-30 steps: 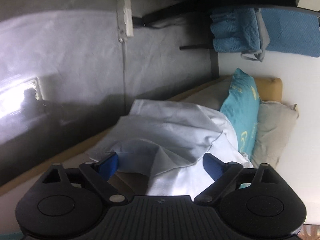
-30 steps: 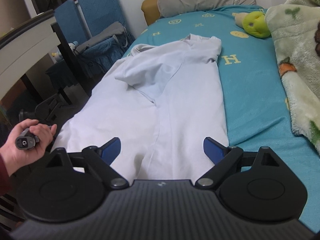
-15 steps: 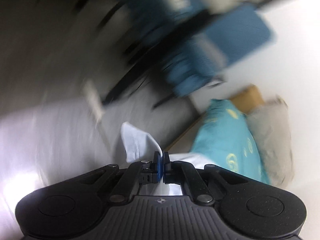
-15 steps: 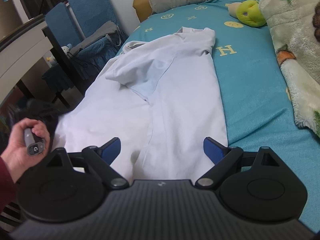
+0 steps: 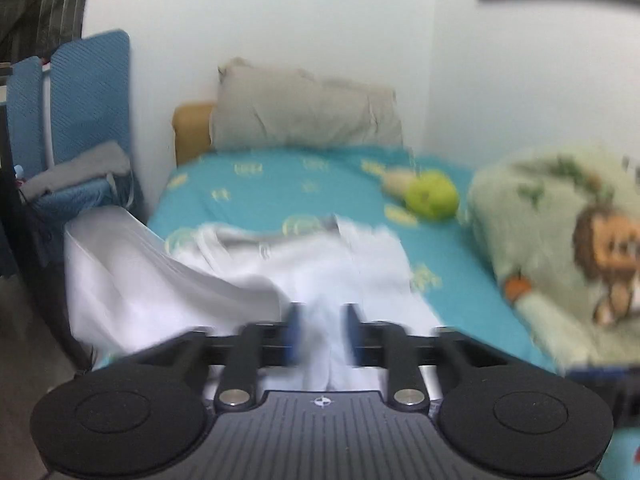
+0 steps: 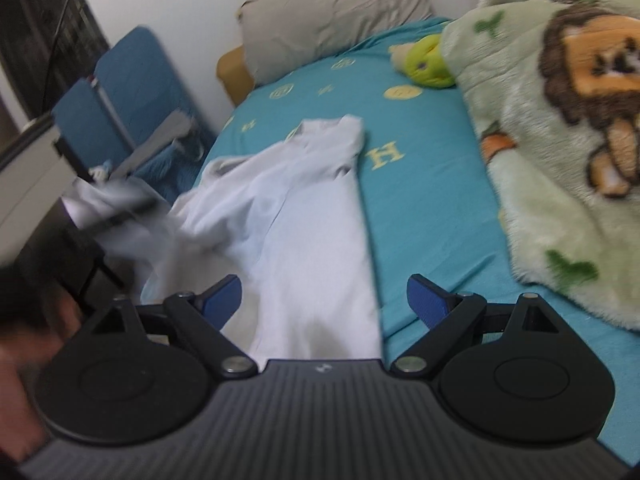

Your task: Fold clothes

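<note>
Broadly, bed [image 6: 432,216]: a teal sheet with yellow print, stretching ahead of both tongs.
Blanket [image 6: 560,128]: pale green fleece with a lion print, heaped ahead and to the right of the right tongs, on the bed.
White shirt [image 6: 304,240]: spread lengthwise on the bed straight ahead of the right tongs, reaching back between their fingers; its left part is bunched and lifted ahead-left of them, blurred. In the left wrist view the shirt [image 5: 248,280] lies directly ahead, with one flap raised to the left.
Pillow [image 6: 332,16]: grey-beige, far ahead against the wall at the head of the bed.
Blue chairs [image 6: 132,92]: ahead-left of the right tongs, beside the bed, with grey cloth over them.
Left tongs [image 5: 320,336]: fingers drawn close with a narrow gap; white fabric sits between them, though blur hides whether it is actually pinched.
Right tongs [image 6: 324,300]: spread wide, holding nothing, above the shirt's near end.
Plush toy [image 6: 424,64]: yellow-green, far ahead, just left of the blanket.
</note>
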Available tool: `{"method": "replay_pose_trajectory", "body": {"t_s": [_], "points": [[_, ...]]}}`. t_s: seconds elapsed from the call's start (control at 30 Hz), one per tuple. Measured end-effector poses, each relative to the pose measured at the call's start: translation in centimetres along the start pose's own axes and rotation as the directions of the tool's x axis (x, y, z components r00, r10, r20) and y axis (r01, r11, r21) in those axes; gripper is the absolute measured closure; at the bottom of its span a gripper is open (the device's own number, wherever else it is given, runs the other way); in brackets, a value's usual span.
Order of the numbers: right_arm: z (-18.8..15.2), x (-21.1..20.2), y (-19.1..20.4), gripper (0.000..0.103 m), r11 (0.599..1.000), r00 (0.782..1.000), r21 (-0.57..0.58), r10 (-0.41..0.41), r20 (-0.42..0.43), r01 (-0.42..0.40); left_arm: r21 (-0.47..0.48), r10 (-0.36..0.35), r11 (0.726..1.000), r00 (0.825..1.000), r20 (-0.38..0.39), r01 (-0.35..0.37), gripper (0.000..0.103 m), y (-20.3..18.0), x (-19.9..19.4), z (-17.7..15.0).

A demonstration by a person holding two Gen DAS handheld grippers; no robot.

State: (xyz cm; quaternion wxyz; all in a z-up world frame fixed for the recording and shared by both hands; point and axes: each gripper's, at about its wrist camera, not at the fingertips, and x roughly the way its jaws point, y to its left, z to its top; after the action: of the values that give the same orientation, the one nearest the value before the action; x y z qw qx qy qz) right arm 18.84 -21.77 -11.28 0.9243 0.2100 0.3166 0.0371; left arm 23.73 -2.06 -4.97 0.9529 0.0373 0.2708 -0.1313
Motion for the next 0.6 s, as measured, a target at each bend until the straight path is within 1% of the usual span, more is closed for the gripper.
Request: {"method": "replay_pose_trajectory", "body": {"t_s": [0.03,0.07,0.1,0.17,0.3,0.43,0.53,0.6], "points": [[0.2,-0.2,-0.3,0.012,1.000,1.000,0.004,-0.002,0.010,0.002,0.005,0.021,1.000,1.000,-0.003,-0.021,0.040,-0.7,-0.4,-0.2],[0.3,-0.3,-0.5,0.012,1.000,1.000,0.008,-0.004,0.021,0.003,0.010,0.026,1.000,1.000,0.003,-0.026,0.027,-1.1,-1.1,-0.2],[0.5,-0.5,-0.6,0.012,1.000,1.000,0.013,0.000,0.031,0.000,0.023,0.024,0.999,1.000,0.013,-0.025,0.021,-1.6,-2.3,0.0],[0.8,-0.8,-0.9,0.012,1.000,0.999,0.024,0.007,0.053,-0.008,0.050,0.021,0.998,0.999,0.033,-0.023,0.020,-2.4,-4.6,0.3],[1.1,-1.5,-1.0,0.012,0.998,0.996,0.028,0.045,0.083,-0.048,0.039,0.103,0.994,0.994,0.048,-0.105,0.012,-3.9,-10.3,0.5],[0.9,-2.6,-0.6,0.012,0.995,0.989,0.004,0.099,0.109,-0.100,-0.020,0.107,0.994,0.993,0.058,-0.106,0.006,-4.2,-14.8,-0.3],[0.7,-3.3,-0.1,0.012,0.989,0.982,-0.034,0.149,0.117,-0.146,-0.063,0.109,0.992,0.992,0.066,-0.105,0.005,-4.4,-18.1,-1.0],[0.5,-3.6,0.3,0.012,0.976,0.971,-0.050,0.214,0.110,-0.210,-0.055,0.090,0.995,0.993,0.076,-0.086,0.005,-4.3,-18.7,-1.0]]}}
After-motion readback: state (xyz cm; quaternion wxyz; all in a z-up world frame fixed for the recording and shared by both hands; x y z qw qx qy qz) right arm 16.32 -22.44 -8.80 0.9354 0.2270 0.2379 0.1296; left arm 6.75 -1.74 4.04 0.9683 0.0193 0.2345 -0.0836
